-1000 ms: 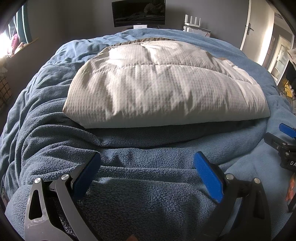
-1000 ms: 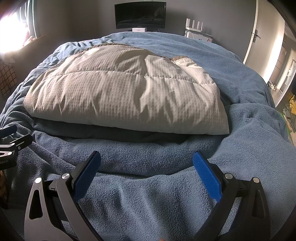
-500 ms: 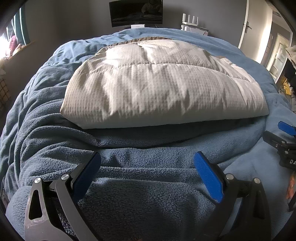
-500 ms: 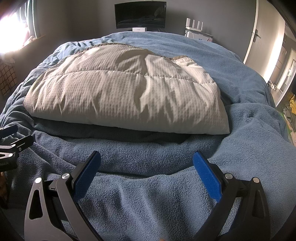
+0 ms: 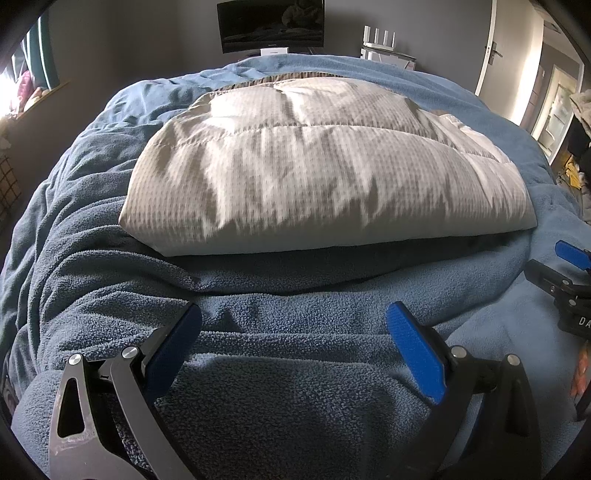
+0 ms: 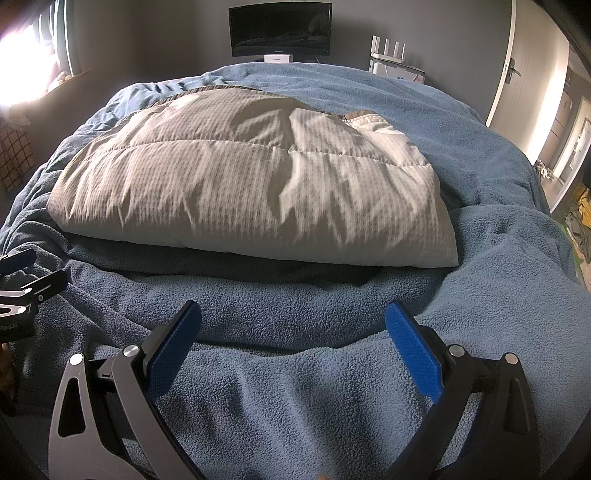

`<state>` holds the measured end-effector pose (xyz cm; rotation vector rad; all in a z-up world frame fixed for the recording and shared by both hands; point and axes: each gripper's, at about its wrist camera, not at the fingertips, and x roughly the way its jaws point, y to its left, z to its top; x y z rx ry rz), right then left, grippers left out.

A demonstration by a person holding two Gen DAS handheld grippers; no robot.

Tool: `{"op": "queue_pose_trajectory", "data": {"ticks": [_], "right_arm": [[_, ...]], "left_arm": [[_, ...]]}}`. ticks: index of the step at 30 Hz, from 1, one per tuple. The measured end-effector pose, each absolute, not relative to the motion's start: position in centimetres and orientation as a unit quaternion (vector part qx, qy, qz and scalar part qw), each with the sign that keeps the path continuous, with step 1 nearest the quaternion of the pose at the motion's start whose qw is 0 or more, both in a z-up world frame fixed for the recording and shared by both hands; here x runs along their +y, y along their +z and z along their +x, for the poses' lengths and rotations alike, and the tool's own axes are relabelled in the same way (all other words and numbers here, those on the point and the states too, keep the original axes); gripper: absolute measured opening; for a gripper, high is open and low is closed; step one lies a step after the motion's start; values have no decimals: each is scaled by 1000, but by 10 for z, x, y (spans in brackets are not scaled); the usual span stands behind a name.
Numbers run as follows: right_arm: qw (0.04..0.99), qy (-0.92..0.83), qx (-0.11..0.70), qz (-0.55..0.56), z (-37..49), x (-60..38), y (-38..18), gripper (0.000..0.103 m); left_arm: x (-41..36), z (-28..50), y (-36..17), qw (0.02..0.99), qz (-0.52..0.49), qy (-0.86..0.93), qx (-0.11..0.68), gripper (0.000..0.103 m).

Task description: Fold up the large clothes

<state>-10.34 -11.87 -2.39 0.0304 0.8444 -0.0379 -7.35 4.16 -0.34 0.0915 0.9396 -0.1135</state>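
While the folded beige quilted garment lies across the middle of the bed, both grippers sit low over the near edge with their fingers spread wide and nothing between them. At the far left of the left wrist view, a bright window lights the room, and the blue fleece blanket bunches in deep wrinkles down that side. The left gripper hangs just above a folded ridge of that fleece, its blue pads apart and close to the pile; whether they touch it cannot be told. Straight ahead of it, the garment rests flat on the blanket, its nearest folded edge casting a dark shadow on the fleece below. Beyond the bed, a dark monitor stands against the grey wall, with a white router to its right and a white door farther right. At the right edge of this view the right gripper shows partly, just beside the garment's near right corner.

From the right wrist view, the left gripper pokes in at the left edge, the garment fills the centre, and the right gripper spreads open over smoother blanket in front of it.
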Motion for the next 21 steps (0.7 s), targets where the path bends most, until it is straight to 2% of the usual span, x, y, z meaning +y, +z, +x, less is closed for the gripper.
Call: {"op": "queue_pose_trajectory", "data": {"ticks": [21], "right_arm": [[912,-18,410,15,-103,-119,-24,96]], "left_arm": [[43,-71,-7,885,47,-47,461,96]]}}
